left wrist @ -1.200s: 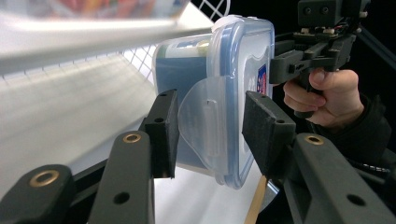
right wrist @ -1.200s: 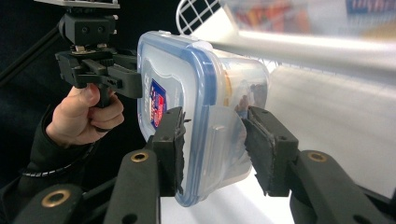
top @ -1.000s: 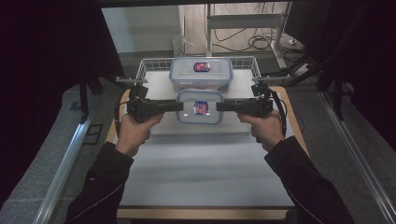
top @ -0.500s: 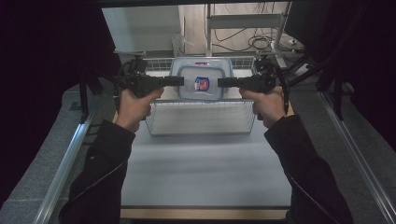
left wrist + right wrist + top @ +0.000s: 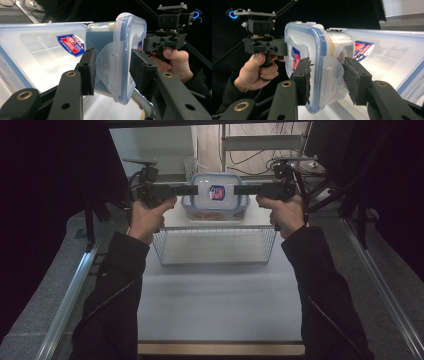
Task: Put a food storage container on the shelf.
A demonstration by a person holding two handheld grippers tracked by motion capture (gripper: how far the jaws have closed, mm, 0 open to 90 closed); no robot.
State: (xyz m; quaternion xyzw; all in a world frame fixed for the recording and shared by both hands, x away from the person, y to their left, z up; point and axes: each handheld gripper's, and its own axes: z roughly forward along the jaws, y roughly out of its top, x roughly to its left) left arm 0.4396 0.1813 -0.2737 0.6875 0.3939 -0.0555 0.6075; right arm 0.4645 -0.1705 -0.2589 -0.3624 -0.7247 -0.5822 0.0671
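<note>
The clear box (image 5: 215,195) w/ blue-rimmed lid sits top centre of the high view, held in the air between the two tools, above the far end of the wire basket (image 5: 215,245). A red-and-blue sticker (image 5: 216,193) shows on the lid, facing up; sth orange-ish is inside, too blurry to tell what. Left gripper (image 5: 186,190) clamps the box's left end, right gripper (image 5: 245,189) the right end, both reaching in level from the sides. In the left gripper view, the jaws are pinched on the box end, one pad on the lid side, the other on the body, w/ the clear side latch (image 5: 110,62) between them. In the right gripper view the same hold: one pad on the lid face, the other on the body wall, latch flap in the gap. A second, similar box (image 5: 45,57) w/ matching sticker lies just behind in both gripper views, at left of the left one and at right of the right one. The basket stands at the far part of the pale table (image 5: 215,305), mid frame. Person's dark sleeves (image 5: 115,285) come up from the bottom corners, hands wrapped on the grips.
</note>
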